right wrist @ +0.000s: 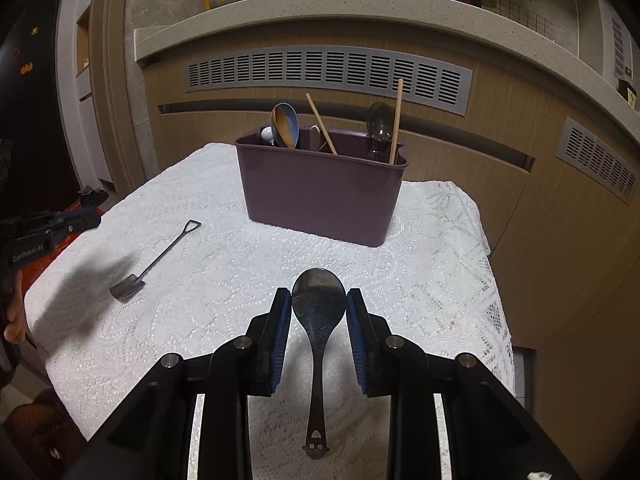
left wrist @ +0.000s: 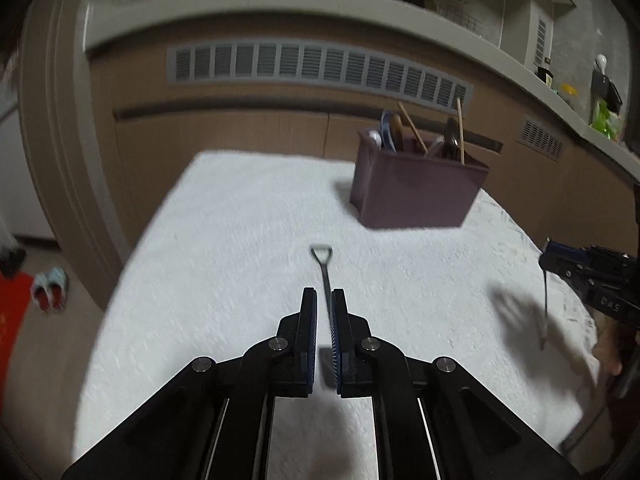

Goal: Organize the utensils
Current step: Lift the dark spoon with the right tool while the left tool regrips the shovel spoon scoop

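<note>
A purple utensil holder (right wrist: pixel 320 196) stands at the far side of the white lace tablecloth (right wrist: pixel 432 264), with spoons and chopsticks in it; it also shows in the left wrist view (left wrist: pixel 416 192). A small shovel-shaped spoon (right wrist: pixel 154 262) lies on the cloth at the left. My left gripper (left wrist: pixel 324 300) hovers over it, jaws nearly closed, the spoon's handle (left wrist: pixel 322 264) seen in the gap below. My right gripper (right wrist: pixel 319 300) is shut on the bowl of a dark metal spoon (right wrist: pixel 319 312), handle pointing back at the camera.
Wooden cabinets with grey vent grilles (right wrist: pixel 328 72) stand behind the table under a pale counter. Slippers (left wrist: pixel 50 288) and a red mat (left wrist: pixel 12 320) lie on the floor at the left. The table's edges drop off on both sides.
</note>
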Demonstrator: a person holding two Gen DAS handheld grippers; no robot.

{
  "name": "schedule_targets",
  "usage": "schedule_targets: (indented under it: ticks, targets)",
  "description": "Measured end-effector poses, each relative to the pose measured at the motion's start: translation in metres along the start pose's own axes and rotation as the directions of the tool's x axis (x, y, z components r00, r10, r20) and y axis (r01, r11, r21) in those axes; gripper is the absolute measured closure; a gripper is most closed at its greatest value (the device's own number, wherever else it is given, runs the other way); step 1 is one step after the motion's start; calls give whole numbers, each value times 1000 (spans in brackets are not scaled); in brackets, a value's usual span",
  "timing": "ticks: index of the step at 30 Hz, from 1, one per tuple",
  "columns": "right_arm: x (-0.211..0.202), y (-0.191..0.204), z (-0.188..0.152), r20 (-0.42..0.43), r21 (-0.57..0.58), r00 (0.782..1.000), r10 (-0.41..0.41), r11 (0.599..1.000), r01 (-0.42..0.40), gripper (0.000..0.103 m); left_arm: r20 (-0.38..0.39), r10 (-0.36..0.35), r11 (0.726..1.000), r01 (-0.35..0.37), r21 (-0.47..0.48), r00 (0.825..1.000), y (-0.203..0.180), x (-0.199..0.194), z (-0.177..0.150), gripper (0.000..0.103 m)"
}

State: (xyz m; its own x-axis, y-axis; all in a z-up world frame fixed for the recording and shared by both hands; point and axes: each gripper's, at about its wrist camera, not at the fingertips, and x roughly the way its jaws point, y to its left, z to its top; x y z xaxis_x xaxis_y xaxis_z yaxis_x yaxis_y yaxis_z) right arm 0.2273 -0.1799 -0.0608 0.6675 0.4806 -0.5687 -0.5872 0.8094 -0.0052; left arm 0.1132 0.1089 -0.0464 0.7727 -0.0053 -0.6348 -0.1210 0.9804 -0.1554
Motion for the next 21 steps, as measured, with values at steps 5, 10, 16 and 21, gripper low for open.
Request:
schedule_targets:
  ticks: [5, 10, 16, 21]
  targets:
    - [4, 4, 0, -9, -10, 1000, 5, 1000, -6, 77, -97, -1, 999, 5, 39, 995, -19, 26, -32, 54]
    - [4, 8, -1, -15, -22, 1000, 10, 1000, -11, 77, -129, 97, 989, -81, 124, 987, -49, 48, -44, 51]
    - [0, 12, -3, 2, -44, 1000, -5, 999, 5, 77, -123, 145, 986, -134, 94, 982, -46, 54, -38, 50]
    - [-2, 14, -5, 15, -54, 1000, -7, 999, 8, 77, -62, 165, 975, -153, 162, 984, -51, 44, -41, 69]
